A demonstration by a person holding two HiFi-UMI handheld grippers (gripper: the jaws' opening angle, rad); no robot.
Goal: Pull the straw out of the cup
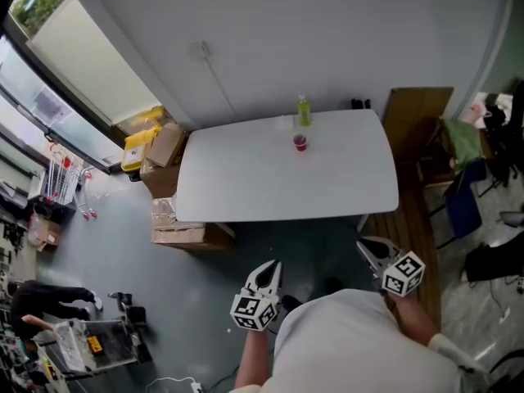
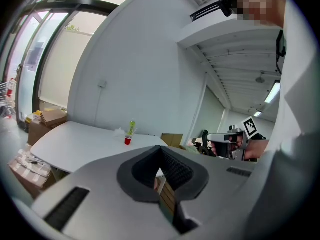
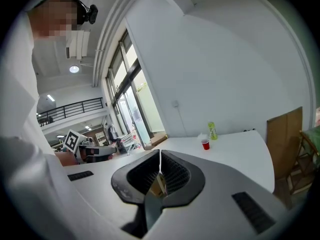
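Note:
A small red cup (image 1: 300, 142) stands on the far half of the white table (image 1: 246, 187), just in front of a green bottle (image 1: 304, 110). The cup is too small here to make out a straw. Both gripper views show the cup (image 2: 128, 140) (image 3: 205, 144) far off, beyond the jaws. My left gripper (image 1: 268, 270) is held close to my body, well short of the table's near edge, with its jaws together and nothing between them. My right gripper (image 1: 366, 246) is held the same way at the right, shut and empty.
Cardboard boxes (image 1: 168, 158) are stacked at the table's left end. A wooden board (image 1: 417, 121) leans at its right end, with a blue chair (image 1: 463, 207) beside it. A person (image 1: 41, 301) crouches by a cart at the lower left. Grey floor lies between me and the table.

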